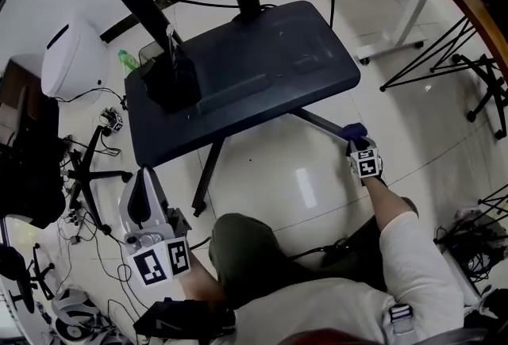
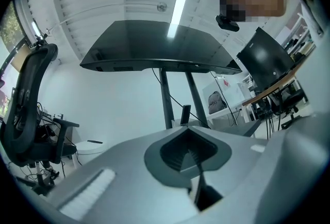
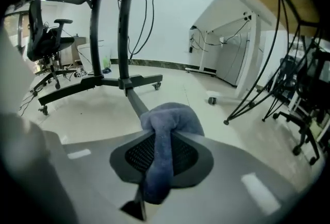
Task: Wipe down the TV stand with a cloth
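The TV stand has a dark shelf [image 1: 238,74], two black poles and a low leg [image 1: 321,123] that runs out over the pale floor. My right gripper [image 1: 361,155] is down at the end of that leg, shut on a blue cloth [image 1: 355,132] that rests against it. In the right gripper view the cloth [image 3: 167,125] bulges out from between the shut jaws of the gripper [image 3: 162,148], with the leg [image 3: 135,104] right behind it. My left gripper [image 1: 147,212] hangs low at the left, away from the stand. It [image 2: 193,153] is shut and empty, pointing up at the shelf's underside [image 2: 154,50].
A black box [image 1: 171,82] stands on the shelf's left end. A white appliance [image 1: 67,58], a green bottle [image 1: 127,59], an office chair [image 1: 32,169] and cables crowd the left. Black tripod legs [image 1: 468,74] and a white desk frame [image 1: 397,26] stand at right.
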Tool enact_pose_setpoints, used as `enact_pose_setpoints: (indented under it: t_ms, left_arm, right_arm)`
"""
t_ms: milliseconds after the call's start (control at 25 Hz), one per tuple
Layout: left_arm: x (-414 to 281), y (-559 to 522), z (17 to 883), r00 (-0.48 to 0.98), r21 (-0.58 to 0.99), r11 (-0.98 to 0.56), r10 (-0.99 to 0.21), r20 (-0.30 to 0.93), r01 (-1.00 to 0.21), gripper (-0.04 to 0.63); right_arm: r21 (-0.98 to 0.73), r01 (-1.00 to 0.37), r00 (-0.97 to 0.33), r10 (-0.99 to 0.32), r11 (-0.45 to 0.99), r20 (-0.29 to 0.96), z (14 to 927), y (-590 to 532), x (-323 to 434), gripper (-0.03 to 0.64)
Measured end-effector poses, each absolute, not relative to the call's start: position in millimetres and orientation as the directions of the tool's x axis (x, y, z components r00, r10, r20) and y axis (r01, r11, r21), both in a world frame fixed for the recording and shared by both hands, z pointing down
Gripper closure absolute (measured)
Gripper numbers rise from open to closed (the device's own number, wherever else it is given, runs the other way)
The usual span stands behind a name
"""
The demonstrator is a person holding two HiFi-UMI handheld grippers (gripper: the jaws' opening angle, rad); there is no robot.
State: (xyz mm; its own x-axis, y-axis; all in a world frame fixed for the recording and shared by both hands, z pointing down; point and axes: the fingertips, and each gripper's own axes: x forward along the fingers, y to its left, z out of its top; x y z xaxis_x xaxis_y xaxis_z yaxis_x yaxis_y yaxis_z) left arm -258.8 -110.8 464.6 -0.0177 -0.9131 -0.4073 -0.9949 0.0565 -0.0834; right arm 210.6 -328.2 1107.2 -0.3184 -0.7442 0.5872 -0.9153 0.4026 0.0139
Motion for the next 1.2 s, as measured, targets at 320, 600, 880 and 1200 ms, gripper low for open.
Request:
enact_pose_setpoints:
  t_ms: [320, 600, 880, 1200]
  left_arm:
    - [-242.9, -136.6, 470.8, 0.033, -0.115, 0.009, -0.935, -0.352, -0.993, 0.595]
    - [-220.2, -196.6, 366.8, 0.039, -0.130, -0.010, -0.975, -0.219, -0.991, 0.595]
    - [-203.0, -176.0, 199.1, 0.137, -0.113, -0.124, -0.984, -0.118, -0.986, 0.595]
    - [-178.9, -120.6, -78.4, 0.077, -0.089, -0.064, -0.985, -0.156, -0.994, 0.594]
  right_arm:
    - [0.151, -0.698, -0.578, -0.674, 0.700, 0.460, 996.7, -324.4, 181.7, 0.555]
    - [-0.004, -0.873, -0.487, -0.873, 0.487, -0.023, 658.6, -267.9, 219.8, 0.555]
    - [0.065, -0.865, -0.486, -0.797, 0.498, -0.360, 242.8, -172.7, 198.0, 0.555]
    - [0.024, -0.869, -0.471, -0.814, 0.494, -0.341, -71.2, -127.9, 148.7, 0.557]
